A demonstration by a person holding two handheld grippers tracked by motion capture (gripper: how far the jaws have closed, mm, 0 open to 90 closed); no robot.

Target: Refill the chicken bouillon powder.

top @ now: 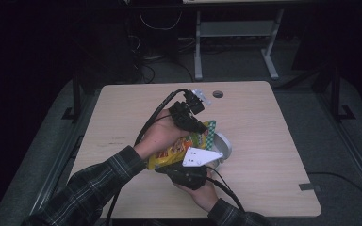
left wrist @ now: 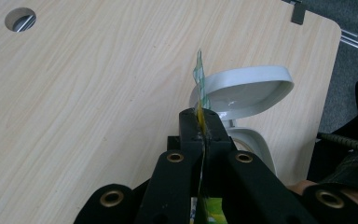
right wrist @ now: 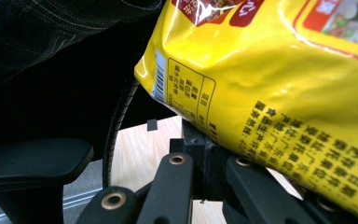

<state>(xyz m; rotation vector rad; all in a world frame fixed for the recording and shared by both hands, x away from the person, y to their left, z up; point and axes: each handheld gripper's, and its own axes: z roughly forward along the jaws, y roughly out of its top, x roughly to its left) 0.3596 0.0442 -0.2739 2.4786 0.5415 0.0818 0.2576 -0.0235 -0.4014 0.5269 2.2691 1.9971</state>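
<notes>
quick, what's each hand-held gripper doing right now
Left hand-held gripper: closed on the top edge of the yellow snack bag.
Right hand-held gripper: closed on the bag's lower edge.

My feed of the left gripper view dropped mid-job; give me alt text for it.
The left gripper has its black jaws shut on the thin green-and-yellow top edge of a snack bag, seen edge-on. Just beyond stands a tilted white bowl on a pale wooden table, with a round cable hole at the far corner.

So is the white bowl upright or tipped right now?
Tipped. In the left gripper view the white bowl stands on edge just beyond the left gripper, which pinches the snack bag's edge.
</notes>
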